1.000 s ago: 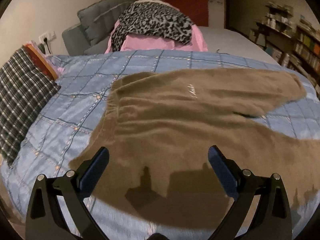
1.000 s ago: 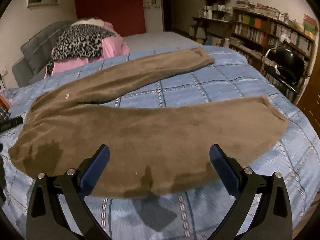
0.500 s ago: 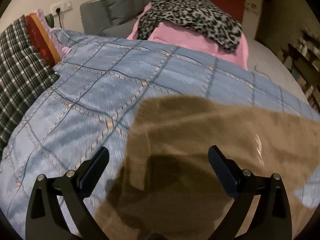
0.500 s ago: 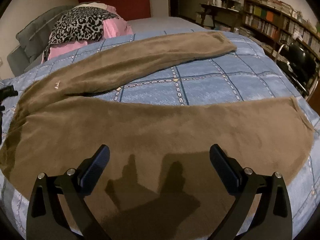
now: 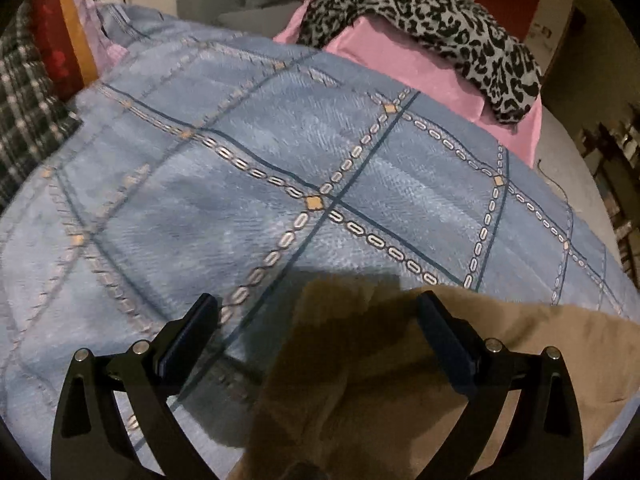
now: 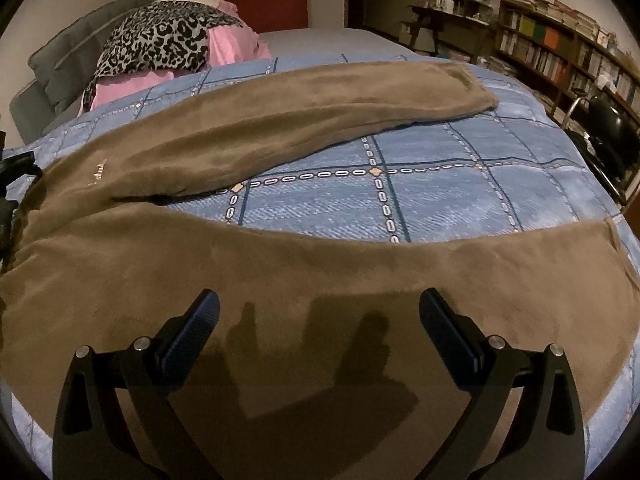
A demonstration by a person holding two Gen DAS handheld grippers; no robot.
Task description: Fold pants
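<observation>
Where the blue checked bedspread (image 6: 460, 196) covers the bed, one pair of brown fleece pants (image 6: 248, 264) lies flat on it, its two legs spread apart in a V with a wedge of blue showing between them. One leg runs toward the far side of the bed; the other lies nearer the right-wrist camera and reaches to the right edge. Beyond the pants sits one pink bundle (image 6: 236, 46) with one leopard-print cloth (image 6: 160, 38) draped on top, and one grey cushion (image 6: 60, 60) stands behind that. Along the room's right wall stands one bookshelf (image 6: 560, 52), with one dark chair (image 6: 608, 128) in front of it.

Seen from the left wrist, one corner of the pants (image 5: 400, 360) lies at the bottom, with a plaid cloth (image 5: 28, 120) at the left edge.

Each of the two grippers is spread wide and holds nothing: the right gripper (image 6: 319, 312) hovers over the nearer leg, and the left gripper (image 5: 318, 316) hangs above the pants' corner.
</observation>
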